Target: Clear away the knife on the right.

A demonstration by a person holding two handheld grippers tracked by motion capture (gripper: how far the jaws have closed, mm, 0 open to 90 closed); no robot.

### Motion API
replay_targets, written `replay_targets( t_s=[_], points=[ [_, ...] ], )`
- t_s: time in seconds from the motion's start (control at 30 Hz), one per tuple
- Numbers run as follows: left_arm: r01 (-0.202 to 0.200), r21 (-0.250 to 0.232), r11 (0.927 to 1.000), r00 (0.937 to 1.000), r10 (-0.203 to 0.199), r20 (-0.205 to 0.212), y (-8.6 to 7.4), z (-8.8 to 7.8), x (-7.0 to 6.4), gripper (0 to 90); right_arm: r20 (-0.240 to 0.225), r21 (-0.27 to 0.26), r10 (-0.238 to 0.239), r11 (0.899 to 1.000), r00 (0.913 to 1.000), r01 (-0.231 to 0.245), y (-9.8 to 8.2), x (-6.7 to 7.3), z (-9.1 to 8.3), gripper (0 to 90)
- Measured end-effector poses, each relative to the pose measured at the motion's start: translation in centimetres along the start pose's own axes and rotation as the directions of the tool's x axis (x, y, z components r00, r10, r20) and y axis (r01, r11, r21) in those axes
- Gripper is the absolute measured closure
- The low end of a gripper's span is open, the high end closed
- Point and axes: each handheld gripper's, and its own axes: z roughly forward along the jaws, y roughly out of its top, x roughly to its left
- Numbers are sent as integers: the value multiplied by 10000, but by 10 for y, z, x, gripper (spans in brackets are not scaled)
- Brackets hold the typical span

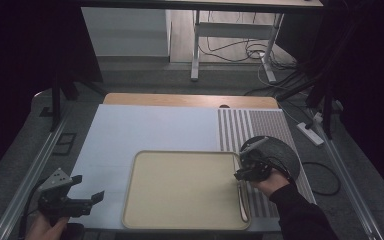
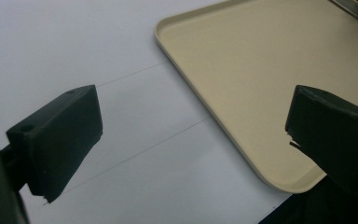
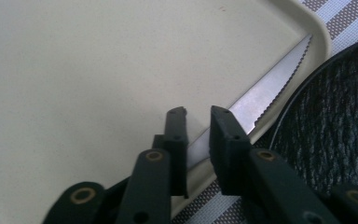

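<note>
1. The left hand-held gripper [image 1: 87, 195] is black, with a grey three-cornered plate on top that has small dark holes.
2. Its two jaws are thick black blocks with a matte surface; one has small round holes on its side.
3. The right hand-held gripper [image 3: 197, 122] is black too, with slim jaws, small screws and brass-coloured rivets on its linkage arms.
4. The person wears a dark long sleeve [image 1: 300, 215] on the right arm.

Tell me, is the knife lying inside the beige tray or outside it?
Inside: the knife lies along the right rim of the tray, its serrated blade flat on the tray floor.
</note>
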Motion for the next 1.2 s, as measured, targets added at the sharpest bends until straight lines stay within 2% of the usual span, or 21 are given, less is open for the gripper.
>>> replay_targets(
  t_s=[0.17, 0.6, 0.73, 1.2],
  points=[
    [-11, 15, 10000, 10000, 11, -7, 0, 0, 0, 35, -34, -178, 104, 9998, 9999, -104, -1, 4, -5, 638],
    [-3, 22, 10000, 10000, 3, -12, 0, 0, 0, 34, 196, -666, 13, 9978, 9998, 0, -5, 14, -18, 400],
    [0, 20, 10000, 10000, 0, -12, 0, 0, 0, 34, 192, -642, 99, 9979, 9998, -86, -8, 15, -20, 348],
    [-3, 24, 10000, 10000, 3, -17, 0, 0, 0, 34, 601, -791, 272, 9966, 9978, -224, -20, 16, -24, 137]
  ],
)
